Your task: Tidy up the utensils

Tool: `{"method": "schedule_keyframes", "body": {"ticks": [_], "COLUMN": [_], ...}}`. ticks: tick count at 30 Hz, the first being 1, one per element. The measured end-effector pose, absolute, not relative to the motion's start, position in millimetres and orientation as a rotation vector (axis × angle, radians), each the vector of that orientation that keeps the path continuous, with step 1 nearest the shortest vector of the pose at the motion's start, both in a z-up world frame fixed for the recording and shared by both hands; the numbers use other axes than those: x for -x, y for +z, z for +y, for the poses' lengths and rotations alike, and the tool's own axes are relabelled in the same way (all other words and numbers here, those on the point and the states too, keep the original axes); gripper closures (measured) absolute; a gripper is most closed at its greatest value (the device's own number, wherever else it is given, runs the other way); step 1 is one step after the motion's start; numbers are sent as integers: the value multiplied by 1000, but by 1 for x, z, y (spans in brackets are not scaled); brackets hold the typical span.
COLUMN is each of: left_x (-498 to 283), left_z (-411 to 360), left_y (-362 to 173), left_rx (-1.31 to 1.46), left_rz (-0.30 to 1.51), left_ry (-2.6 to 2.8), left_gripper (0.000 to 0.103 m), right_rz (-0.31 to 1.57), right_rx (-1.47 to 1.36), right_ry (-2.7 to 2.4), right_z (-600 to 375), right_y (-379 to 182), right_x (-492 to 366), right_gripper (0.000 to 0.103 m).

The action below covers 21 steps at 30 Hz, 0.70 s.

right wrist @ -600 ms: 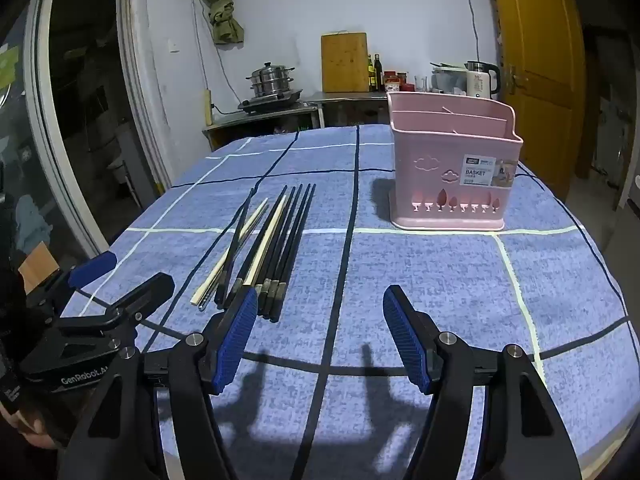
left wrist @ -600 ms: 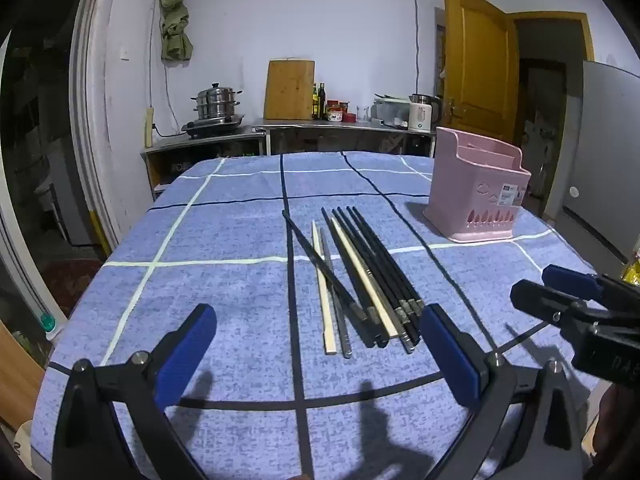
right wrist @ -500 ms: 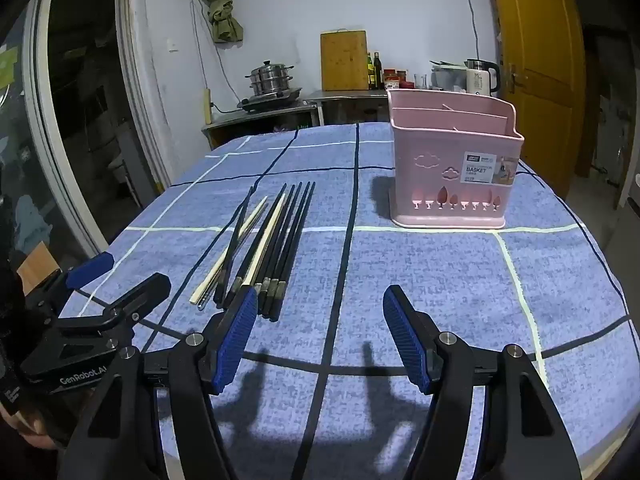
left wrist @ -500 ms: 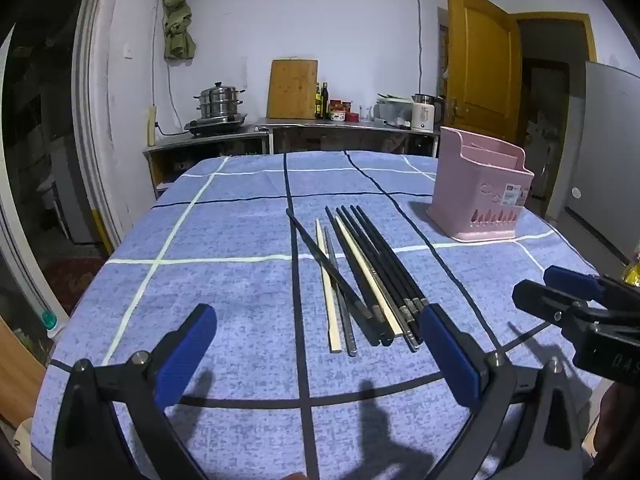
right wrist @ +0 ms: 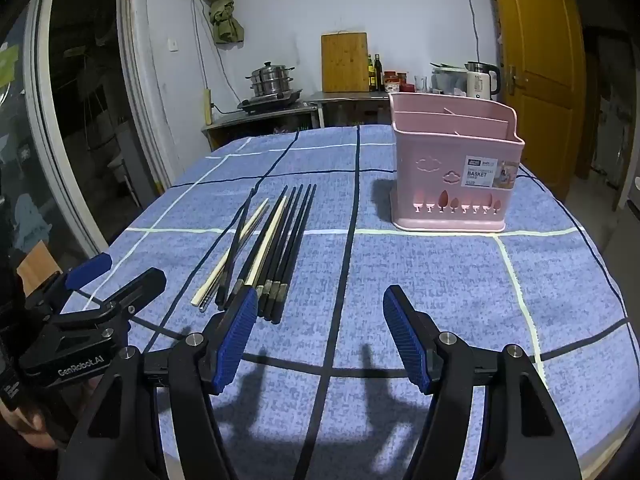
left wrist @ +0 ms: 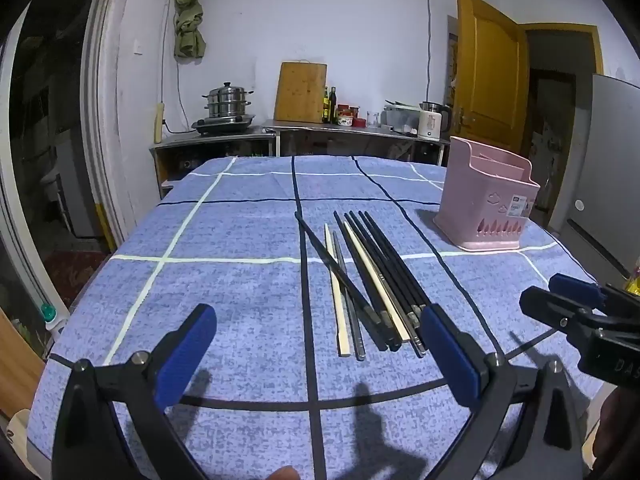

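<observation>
Several chopsticks (left wrist: pixel 370 280), black, pale wood and one metal, lie side by side on the blue checked tablecloth (left wrist: pixel 224 288); they also show in the right wrist view (right wrist: pixel 266 248). A pink utensil basket (left wrist: pixel 486 204) with dividers stands upright at the right, also in the right wrist view (right wrist: pixel 452 172). My left gripper (left wrist: pixel 316 320) is open and empty, just short of the chopsticks' near ends. My right gripper (right wrist: pixel 316 304) is open and empty, to the right of the chopsticks and in front of the basket. Each gripper shows in the other's view: the right one (left wrist: pixel 560 296), the left one (right wrist: pixel 116 272).
A counter (left wrist: pixel 352 128) behind the table holds a steamer pot (left wrist: pixel 228 106), a cutting board (left wrist: pixel 300 92), bottles and a kettle (left wrist: pixel 430 120). A yellow door (left wrist: pixel 486 76) stands at the right. The table edge curves close below both grippers.
Both grippers have crept slightly forward toward the chopsticks; both stay open and empty. Nothing on the table has moved.
</observation>
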<state>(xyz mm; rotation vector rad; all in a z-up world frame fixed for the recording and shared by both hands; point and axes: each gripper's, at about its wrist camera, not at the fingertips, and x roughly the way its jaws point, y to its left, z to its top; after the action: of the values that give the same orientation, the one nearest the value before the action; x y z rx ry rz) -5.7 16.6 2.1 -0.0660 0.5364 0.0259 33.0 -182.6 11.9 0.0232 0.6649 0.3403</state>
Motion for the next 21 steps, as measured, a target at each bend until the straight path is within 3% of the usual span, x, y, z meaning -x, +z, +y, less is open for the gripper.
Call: {"method": "schedule_keyframes", "body": {"ticks": [21], "left_x": [8], "left_z": [9], "left_y": [2], "left_rx": [59], "left_rz": [517], "left_ry": [19], "left_gripper": [0], "right_rz": [652], "right_rx": [-28], "right_ry": [322], "right_z": [-184], "right_y": [17], "right_x": [-29], "right_gripper": [37]}}
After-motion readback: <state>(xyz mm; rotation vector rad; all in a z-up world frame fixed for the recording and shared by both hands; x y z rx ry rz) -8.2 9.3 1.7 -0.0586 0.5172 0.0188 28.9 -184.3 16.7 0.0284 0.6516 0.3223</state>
